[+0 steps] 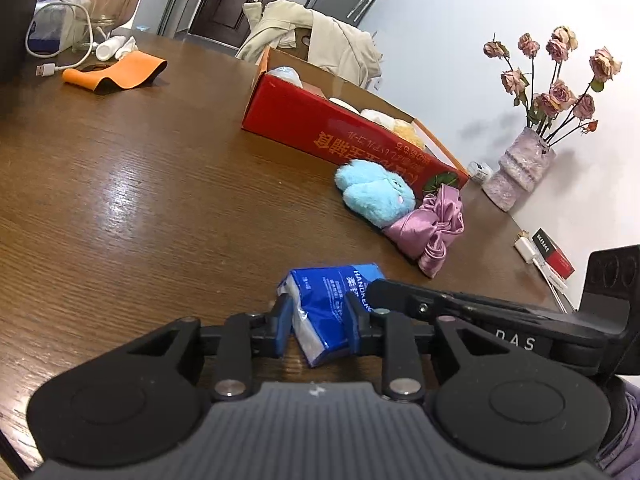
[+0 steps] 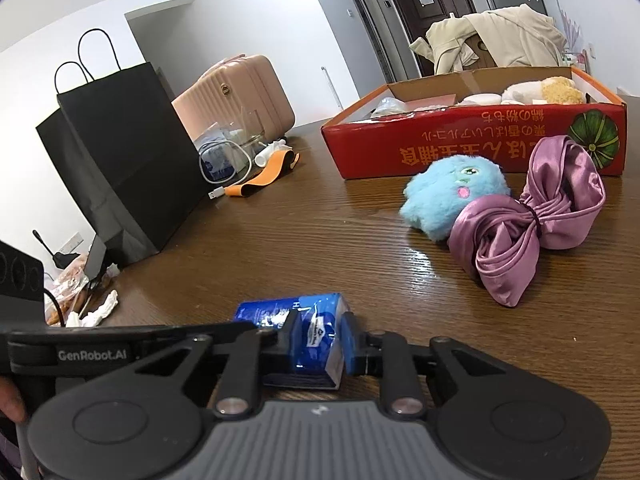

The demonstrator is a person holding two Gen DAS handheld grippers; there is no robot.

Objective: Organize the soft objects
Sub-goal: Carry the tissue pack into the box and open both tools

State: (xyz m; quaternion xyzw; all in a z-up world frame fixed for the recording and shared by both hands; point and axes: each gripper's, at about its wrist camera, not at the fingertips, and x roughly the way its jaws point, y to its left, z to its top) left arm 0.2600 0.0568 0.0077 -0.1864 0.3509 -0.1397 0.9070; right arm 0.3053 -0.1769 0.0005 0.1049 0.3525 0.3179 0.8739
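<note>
A blue tissue pack [image 1: 324, 308] lies on the brown table close in front. My left gripper [image 1: 318, 326] and my right gripper [image 2: 318, 340] are both shut on the tissue pack [image 2: 304, 336], from opposite sides. Beyond it lie a fluffy light-blue plush toy [image 1: 374, 194] and a purple satin bow [image 1: 434, 230], touching each other; they also show in the right wrist view, toy [image 2: 448, 196] and bow [image 2: 528, 220]. Behind them stands an open red cardboard box [image 1: 340, 132] holding several pale soft items [image 2: 544, 90].
A vase of dried roses [image 1: 520, 172] stands at the wall. An orange strap [image 1: 120, 72], cable and jar sit far left. A black paper bag [image 2: 120, 152] stands on the table's left side. A small red box [image 1: 554, 256] lies near the right edge. A jacket-draped chair [image 2: 492, 40] is behind the box.
</note>
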